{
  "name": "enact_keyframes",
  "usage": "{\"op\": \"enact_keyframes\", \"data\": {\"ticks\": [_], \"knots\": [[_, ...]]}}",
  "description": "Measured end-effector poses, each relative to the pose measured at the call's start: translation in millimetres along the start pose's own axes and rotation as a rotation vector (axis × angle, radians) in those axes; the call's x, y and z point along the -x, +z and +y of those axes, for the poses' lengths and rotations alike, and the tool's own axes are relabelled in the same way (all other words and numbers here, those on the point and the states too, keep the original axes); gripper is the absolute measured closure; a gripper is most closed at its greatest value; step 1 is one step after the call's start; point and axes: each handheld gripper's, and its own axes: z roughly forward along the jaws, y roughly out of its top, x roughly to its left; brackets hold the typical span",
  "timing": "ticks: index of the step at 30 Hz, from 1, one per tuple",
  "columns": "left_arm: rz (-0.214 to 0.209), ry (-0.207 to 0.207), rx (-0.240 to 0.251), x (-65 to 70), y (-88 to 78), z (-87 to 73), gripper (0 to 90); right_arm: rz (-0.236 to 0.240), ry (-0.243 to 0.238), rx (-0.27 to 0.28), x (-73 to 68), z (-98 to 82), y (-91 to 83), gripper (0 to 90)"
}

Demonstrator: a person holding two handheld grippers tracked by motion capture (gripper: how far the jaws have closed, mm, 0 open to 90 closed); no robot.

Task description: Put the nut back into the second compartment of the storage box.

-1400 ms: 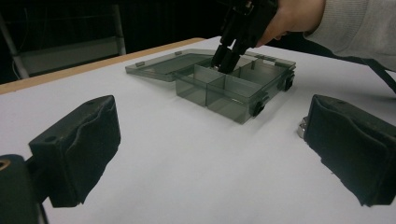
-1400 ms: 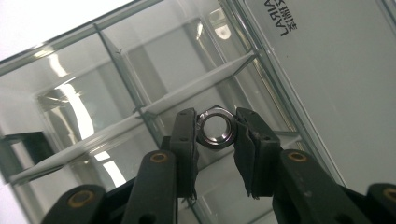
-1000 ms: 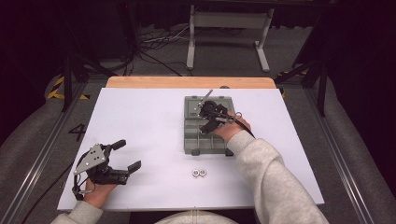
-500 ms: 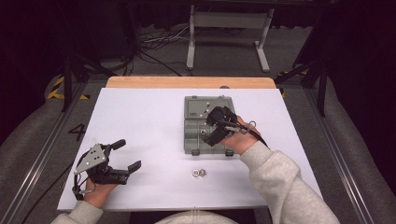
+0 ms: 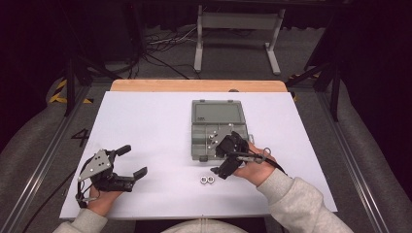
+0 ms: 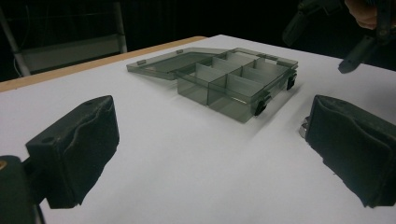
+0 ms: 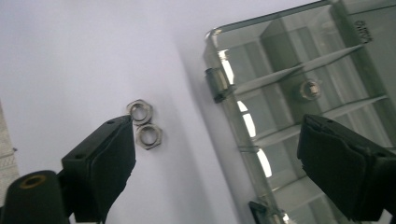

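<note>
**Right gripper heading for the two loose nuts**

While the left gripper (image 5: pixel 127 163) is resting at about eight o'clock on the white table top (image 5: pixel 155 126), its jaws are standing wide apart with nothing between them, and it is taking no part in the work. The right gripper (image 5: pixel 224 156) is hovering over the near edge of the smoky grey, clear plastic compartment box (image 5: pixel 218 127), whose lid is lying open toward twelve o'clock. Its jaws have just been opening and are now standing wide, with nothing between them.

Two small silver hexagonal metal nuts (image 5: pixel 207 179) are lying touching one another on the bare table, just beside the box at about six o'clock from it. In the right gripper view the pair of nuts (image 7: pixel 144 124) is sitting near the tip of one black pad (image 7: pixel 105 165), while the other pad is hanging over the box's divided cells, one of which is already holding a small silver fastener (image 7: pixel 310 89).

Judging by this, the step in hand is sorting loose hardware into the box, and the gripper is coming across to collect the next nut. That move is calling for swinging the open jaws toward seven o'clock until they are straddling one nut alone, lowering to the table, and closing gently. Because the nuts are touching, the pads are likely to nudge the second one aside.
</note>
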Motion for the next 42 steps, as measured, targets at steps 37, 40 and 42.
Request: {"op": "enact_keyframes", "data": {"ticks": [37, 40, 42], "knots": [[0.006, 0.005, -0.013, -0.5, 0.2, -0.3, 3.7, 0.14, -0.048, -0.15, -29.9, -7.3, 61.7, 67.0], [0.007, 0.005, -0.013, -0.5, 0.1, -0.3, 3.7, 0.14, -0.051, -0.157, -29.5, -6.4, 61.9, 69.4], [0.007, 0.004, -0.012, -0.4, 0.2, -0.3, 3.7, 0.135, -0.055, -0.161, -30.1, -6.1, 61.6, 69.9]]}}
